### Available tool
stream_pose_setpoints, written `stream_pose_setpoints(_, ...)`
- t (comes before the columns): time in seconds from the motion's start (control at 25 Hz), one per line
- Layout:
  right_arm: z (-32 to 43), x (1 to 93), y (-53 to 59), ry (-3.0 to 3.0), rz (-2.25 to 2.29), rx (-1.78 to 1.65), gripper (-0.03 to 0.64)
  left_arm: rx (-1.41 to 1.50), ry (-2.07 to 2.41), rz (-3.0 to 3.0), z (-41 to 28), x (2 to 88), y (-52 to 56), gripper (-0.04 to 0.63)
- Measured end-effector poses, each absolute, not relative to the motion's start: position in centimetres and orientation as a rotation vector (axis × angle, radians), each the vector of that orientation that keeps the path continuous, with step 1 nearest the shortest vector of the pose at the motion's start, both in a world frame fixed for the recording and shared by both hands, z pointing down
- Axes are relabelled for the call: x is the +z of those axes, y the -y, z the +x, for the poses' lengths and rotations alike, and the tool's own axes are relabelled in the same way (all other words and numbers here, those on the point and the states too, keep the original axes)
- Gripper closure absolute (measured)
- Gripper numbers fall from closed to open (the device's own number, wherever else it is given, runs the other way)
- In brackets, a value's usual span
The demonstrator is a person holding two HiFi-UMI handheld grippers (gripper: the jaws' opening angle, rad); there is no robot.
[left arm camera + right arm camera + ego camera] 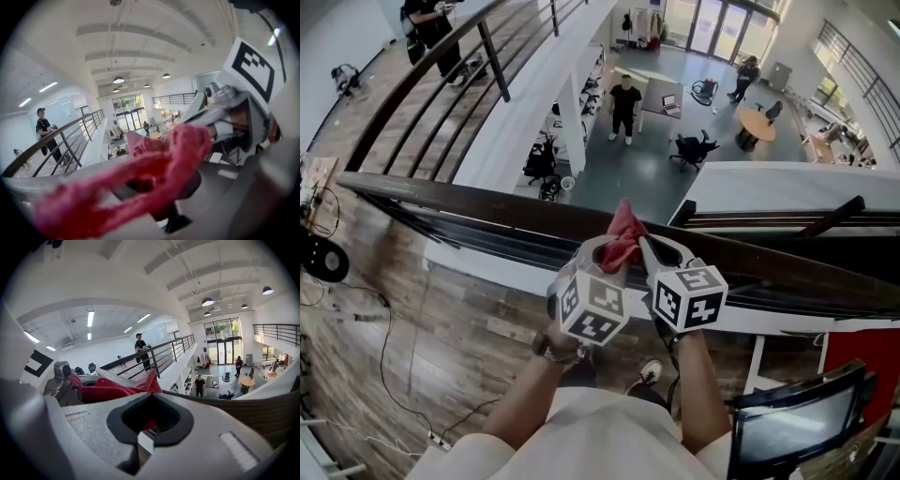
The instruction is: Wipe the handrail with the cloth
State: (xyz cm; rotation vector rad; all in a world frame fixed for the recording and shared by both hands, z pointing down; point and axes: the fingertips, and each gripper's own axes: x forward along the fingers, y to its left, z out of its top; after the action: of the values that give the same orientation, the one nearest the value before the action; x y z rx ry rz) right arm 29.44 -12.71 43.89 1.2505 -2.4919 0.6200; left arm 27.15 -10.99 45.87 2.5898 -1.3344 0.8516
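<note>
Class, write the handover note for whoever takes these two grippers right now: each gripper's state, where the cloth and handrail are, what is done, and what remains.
Left gripper: shut on the cloth.
Right gripper: jaws together, apparently pinching the cloth's other end.
Cloth: bunched between the two tips, over the dark handrail. Whether it touches the rail cannot be told.
Done: cloth is in grip at the rail.
Left: press it onto the handrail and wipe along it.
</note>
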Motion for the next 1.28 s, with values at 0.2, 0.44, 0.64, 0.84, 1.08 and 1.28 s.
stream_pose_setpoints(0.2, 30.4, 43.9, 12.5, 2.489, 1.261, 0.625, 0.614, 0.853, 1.325, 2.596, 28.1, 45.9, 10.8, 0.528)
stream_pose_setpoints(0.44, 31.2, 44.0, 12.4, 2.485, 1.278, 0.629, 0.614, 0.847, 1.304, 2.609, 28.9, 45.9, 10.7, 0.528)
stream_pose_setpoints(0.64, 32.3, 43.9, 12.3, 2.479, 1.296, 0.634, 0.614, 0.847, 1.283, 2.620, 30.0, 45.9, 10.6, 0.528)
stream_pose_setpoints(0.84, 33.3, 43.8, 12.2, 2.475, 1.313, 0.640, 0.614, 0.851, 1.267, 2.632, 30.9, 45.8, 10.5, 0.528)
stream_pose_setpoints(1.08, 34.9, 43.9, 12.0, 2.469, 1.335, 0.649, 0.614, 0.849, 1.249, 2.649, 32.5, 45.7, 10.4, 0.528)
stream_pose_setpoints(1.28, 36.3, 43.9, 11.7, 2.460, 1.356, 0.653, 0.614, 0.841, 1.225, 2.661, 33.9, 45.8, 10.1, 0.528)
